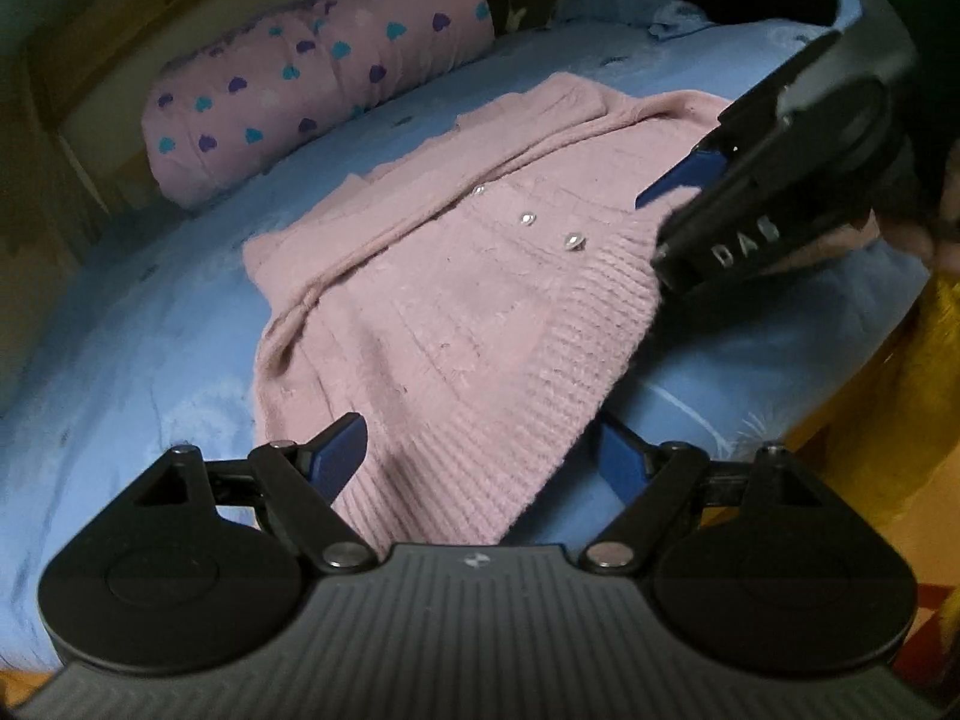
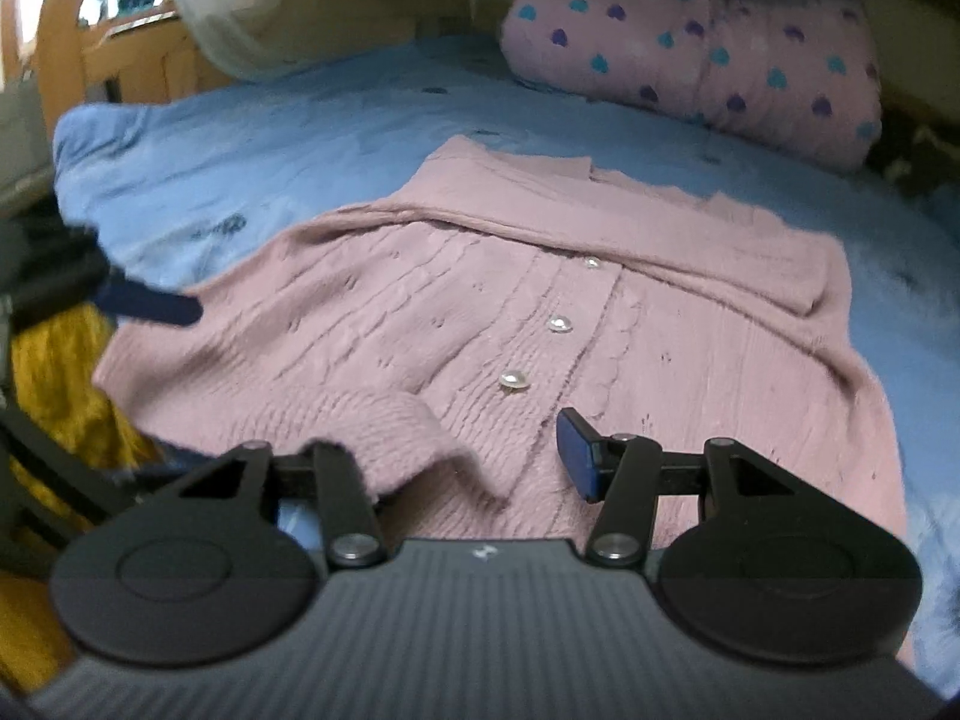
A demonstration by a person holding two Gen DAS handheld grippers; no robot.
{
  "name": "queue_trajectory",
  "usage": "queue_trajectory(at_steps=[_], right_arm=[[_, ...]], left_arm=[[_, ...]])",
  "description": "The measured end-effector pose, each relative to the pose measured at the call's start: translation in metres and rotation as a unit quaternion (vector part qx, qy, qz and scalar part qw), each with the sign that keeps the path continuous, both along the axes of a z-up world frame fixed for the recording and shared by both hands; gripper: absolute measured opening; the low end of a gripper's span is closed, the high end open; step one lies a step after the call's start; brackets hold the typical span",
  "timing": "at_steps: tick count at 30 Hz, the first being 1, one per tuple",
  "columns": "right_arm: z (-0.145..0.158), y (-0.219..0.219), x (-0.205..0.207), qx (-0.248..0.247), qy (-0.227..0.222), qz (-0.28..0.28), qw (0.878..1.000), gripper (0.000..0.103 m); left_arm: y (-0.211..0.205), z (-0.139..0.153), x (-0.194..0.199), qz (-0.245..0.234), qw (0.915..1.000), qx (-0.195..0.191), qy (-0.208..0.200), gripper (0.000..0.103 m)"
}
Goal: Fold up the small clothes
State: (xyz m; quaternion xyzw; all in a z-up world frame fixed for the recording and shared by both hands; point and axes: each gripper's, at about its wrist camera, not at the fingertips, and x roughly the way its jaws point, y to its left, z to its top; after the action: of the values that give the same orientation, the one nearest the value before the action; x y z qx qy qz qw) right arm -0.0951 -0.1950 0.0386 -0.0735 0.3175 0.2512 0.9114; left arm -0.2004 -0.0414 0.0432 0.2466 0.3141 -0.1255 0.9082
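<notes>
Left wrist view: your left gripper [image 1: 480, 450] stands wide, straddling the hem of the pink cardigan [image 1: 456, 276] mid-frame on the bed [image 1: 150, 330]. Your right gripper [image 2: 474, 450] is half open; hem fabric bunches over its left finger, so I cannot tell whether it grips.

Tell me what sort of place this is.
Most likely a bedroom: a pink cardigan lies on a bed with a blue sheet, a heart-print pink bolster and a wooden bed frame.
</notes>
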Motion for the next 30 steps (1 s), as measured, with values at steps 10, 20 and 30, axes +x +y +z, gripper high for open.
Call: queue_trajectory(at_steps=[10, 20, 30], right_arm=[[-0.002, -0.013, -0.010, 0.003, 0.015, 0.002, 1.000, 0.054], [-0.008, -0.038, -0.061, -0.128, -0.063, -0.018, 0.990, 0.054], [-0.018, -0.035, -0.069, -0.206, -0.112, -0.038, 0.971, 0.052]], left_arm=[[0.013, -0.011, 0.025, 0.066, 0.9950, 0.066, -0.035, 0.078], [0.017, -0.004, 0.017, 0.059, 0.9971, 0.016, -0.045, 0.045], [0.021, -0.001, 0.020, 0.078, 0.9962, -0.024, -0.032, 0.031]])
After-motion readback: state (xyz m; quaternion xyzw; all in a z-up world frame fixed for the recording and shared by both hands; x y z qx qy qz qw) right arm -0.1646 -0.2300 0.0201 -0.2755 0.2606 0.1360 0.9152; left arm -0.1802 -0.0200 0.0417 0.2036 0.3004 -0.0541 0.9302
